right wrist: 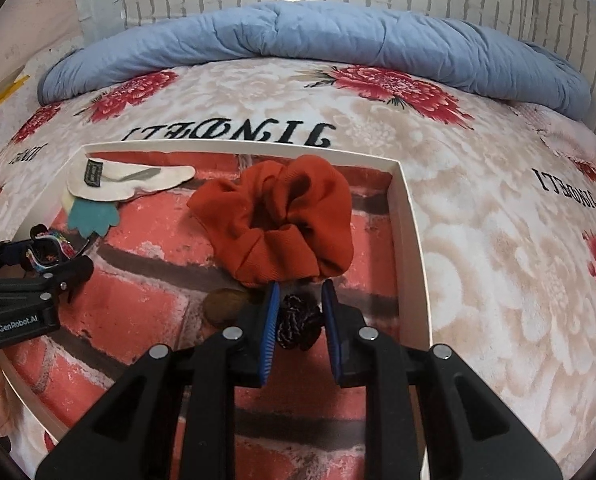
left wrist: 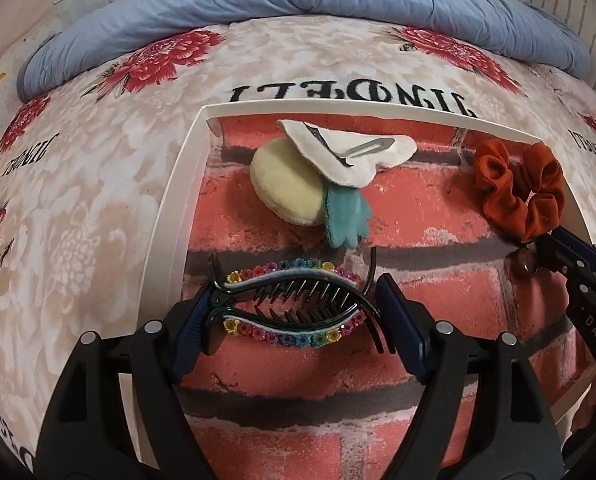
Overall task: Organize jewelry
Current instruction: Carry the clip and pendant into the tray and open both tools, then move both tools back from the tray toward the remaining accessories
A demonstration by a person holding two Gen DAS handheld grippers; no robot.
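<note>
My left gripper point(left wrist: 294, 300) is shut on a black hair claw clip point(left wrist: 294, 304) trimmed with rainbow flowers, held over the left part of a white-rimmed tray point(left wrist: 170, 208) with a red brick-print floor. My right gripper point(right wrist: 300, 300) is shut on a dark braided hair tie point(right wrist: 300, 322), just behind an orange scrunchie point(right wrist: 282, 216) at the tray's right side. The scrunchie also shows in the left wrist view point(left wrist: 522, 188). A brown bead piece point(right wrist: 226, 304) lies left of the right fingers.
A cream round puff point(left wrist: 286, 188), a white felt clip point(left wrist: 346, 152) and a teal felt piece point(left wrist: 344, 220) lie at the tray's back. The tray sits on a floral blanket point(right wrist: 478, 240). A blue duvet point(right wrist: 318, 40) lies along the white brick wall behind.
</note>
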